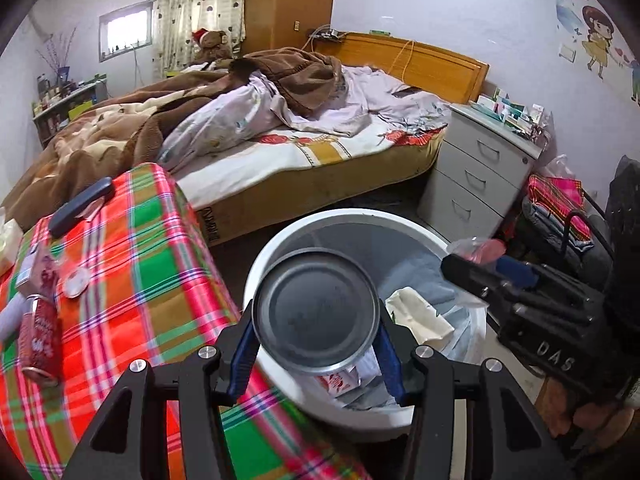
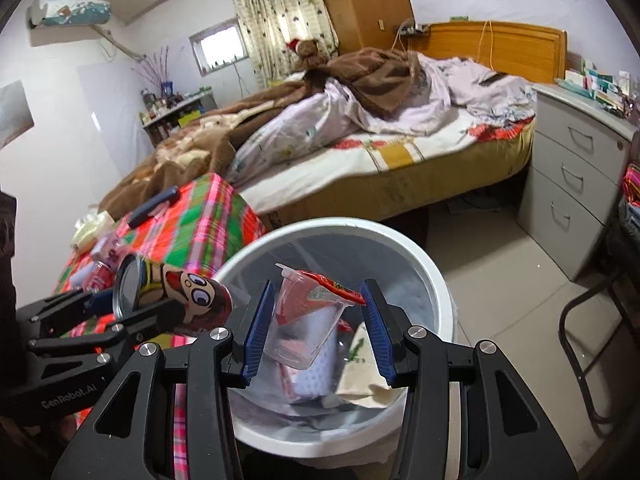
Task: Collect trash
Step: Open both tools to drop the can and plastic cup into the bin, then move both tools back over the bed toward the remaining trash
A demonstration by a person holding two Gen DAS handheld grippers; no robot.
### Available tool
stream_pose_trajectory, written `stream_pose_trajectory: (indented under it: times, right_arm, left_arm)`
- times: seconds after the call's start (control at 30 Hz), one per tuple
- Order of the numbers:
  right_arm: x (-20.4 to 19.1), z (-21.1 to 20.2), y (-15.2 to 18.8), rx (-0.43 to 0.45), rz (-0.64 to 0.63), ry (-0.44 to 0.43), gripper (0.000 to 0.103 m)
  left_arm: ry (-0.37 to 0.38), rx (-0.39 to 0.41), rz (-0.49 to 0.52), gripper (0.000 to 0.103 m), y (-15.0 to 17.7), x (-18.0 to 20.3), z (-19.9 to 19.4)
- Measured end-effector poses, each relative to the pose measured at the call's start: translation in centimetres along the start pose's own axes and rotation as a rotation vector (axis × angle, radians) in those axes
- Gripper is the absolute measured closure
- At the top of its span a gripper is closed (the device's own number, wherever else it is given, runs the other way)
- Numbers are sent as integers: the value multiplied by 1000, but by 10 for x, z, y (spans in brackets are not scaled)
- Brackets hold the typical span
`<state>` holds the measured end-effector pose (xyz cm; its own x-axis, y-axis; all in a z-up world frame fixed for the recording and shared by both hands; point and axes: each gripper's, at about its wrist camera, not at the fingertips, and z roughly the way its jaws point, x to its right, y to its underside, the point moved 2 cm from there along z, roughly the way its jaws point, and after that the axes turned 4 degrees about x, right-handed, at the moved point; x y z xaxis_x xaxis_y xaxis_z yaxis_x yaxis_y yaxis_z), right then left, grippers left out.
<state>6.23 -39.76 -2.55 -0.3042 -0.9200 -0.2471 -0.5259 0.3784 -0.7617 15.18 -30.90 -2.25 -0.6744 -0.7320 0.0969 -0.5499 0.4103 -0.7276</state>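
A: What's nearest the left gripper [image 1: 316, 344]?

B: A drink can [image 1: 316, 316], its grey base facing the camera, clamped between the blue pads. It hangs over the near-left rim of the white bin [image 1: 256, 264]. From the right wrist the same can [image 2: 176, 292] shows a cartoon face on its side.

A: And the right gripper [image 2: 316, 328]?

B: Its fingers sit at medium width, with a clear plastic cup [image 2: 308, 320] between them. The cup is tilted, its red foil lid half peeled. The lid edge touches the right pad; whether the left pad presses the cup, I cannot tell. It is above the bin's opening.

A: What's in the bin?

B: Crumpled cream paper [image 1: 420, 316] against the right wall, plus a red-and-white wrapper [image 1: 340, 384] lower down.

A: Anything left on the table?

B: On the plaid cloth [image 1: 132, 280], a red can [image 1: 38, 336] lies by the left edge with a small round white lid [image 1: 76, 278] just beside it. A dark remote [image 1: 82, 206] lies near the far edge.

A: Beyond that?

B: An unmade bed [image 1: 320, 148], then a grey set of drawers [image 1: 476, 172] by the headboard.
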Motion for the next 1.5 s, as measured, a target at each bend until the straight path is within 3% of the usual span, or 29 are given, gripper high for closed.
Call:
stream_pose_trajectory:
  times: [0.37, 0.43, 0.5, 1.03, 1.5]
  right_arm:
    - [13, 17, 7, -69, 0, 13, 55]
    - [14, 17, 8, -73, 4, 18, 38]
    - [14, 15, 8, -63, 12, 15, 35]
    - [-10, 0, 2, -12, -6, -5, 35]
    - [-71, -1, 4, 4, -79, -83, 35]
  left_arm:
    - [39, -8, -24, 48, -2, 2, 22]
    - [25, -6, -26, 39, -1, 0, 20]
    - [28, 2, -30, 39, -1, -1, 18]
    - [-15, 61, -82, 39, 10, -31, -27]
    - [-155, 133, -157, 39, 34, -92, -83]
